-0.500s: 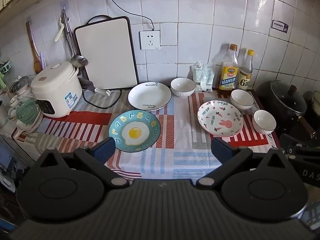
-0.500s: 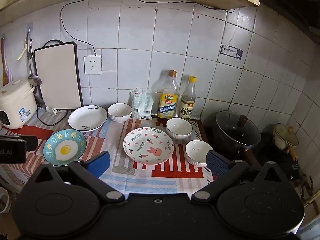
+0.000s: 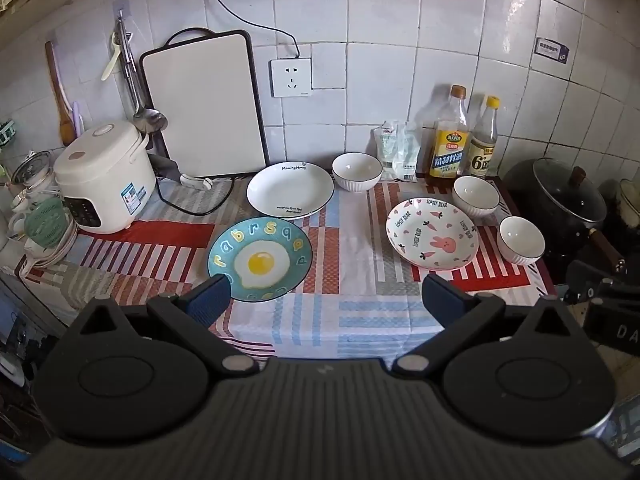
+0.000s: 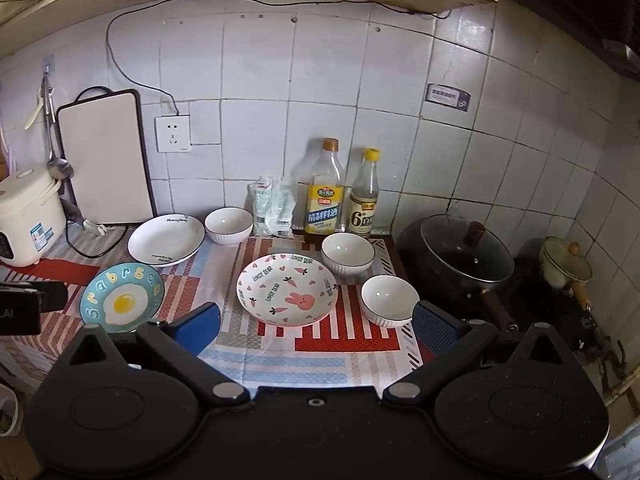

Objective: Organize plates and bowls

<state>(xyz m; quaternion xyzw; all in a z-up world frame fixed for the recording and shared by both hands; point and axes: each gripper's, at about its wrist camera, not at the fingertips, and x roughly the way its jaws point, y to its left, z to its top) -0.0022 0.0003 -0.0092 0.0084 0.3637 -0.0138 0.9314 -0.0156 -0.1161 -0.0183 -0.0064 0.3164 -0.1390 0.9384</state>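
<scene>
showing a fried egg, blue plate [image 3: 260,260] lies flat.

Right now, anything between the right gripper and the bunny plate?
Nothing visible. The right gripper is open and hangs over the tablecloth's near edge, with the bunny plate straight ahead between its fingers. The nearest white bowl sits just right of the plate, close to the right finger's path.

White tiled wall [image 4: 320,120]; checked tablecloth [image 3: 352,320]
</scene>
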